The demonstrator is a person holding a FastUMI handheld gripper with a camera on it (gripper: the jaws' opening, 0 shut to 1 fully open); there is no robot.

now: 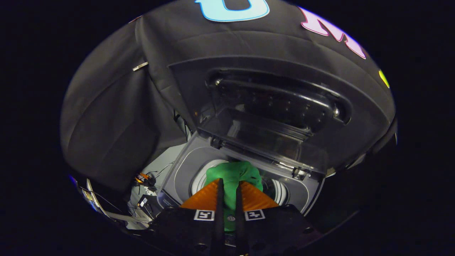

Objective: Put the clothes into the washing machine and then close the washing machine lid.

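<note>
- Claw [227, 190] is pinched narrow on the green cloth [233, 174], which hangs right above the washer's drum [280, 192].
- Lid [263, 135] stands open at the far side.
- I'd go lower before letting go, so nothing drapes over the rim.

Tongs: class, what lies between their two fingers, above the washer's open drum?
In the gripper view, the tongs are shut on a green garment, hanging over the drum.
</note>
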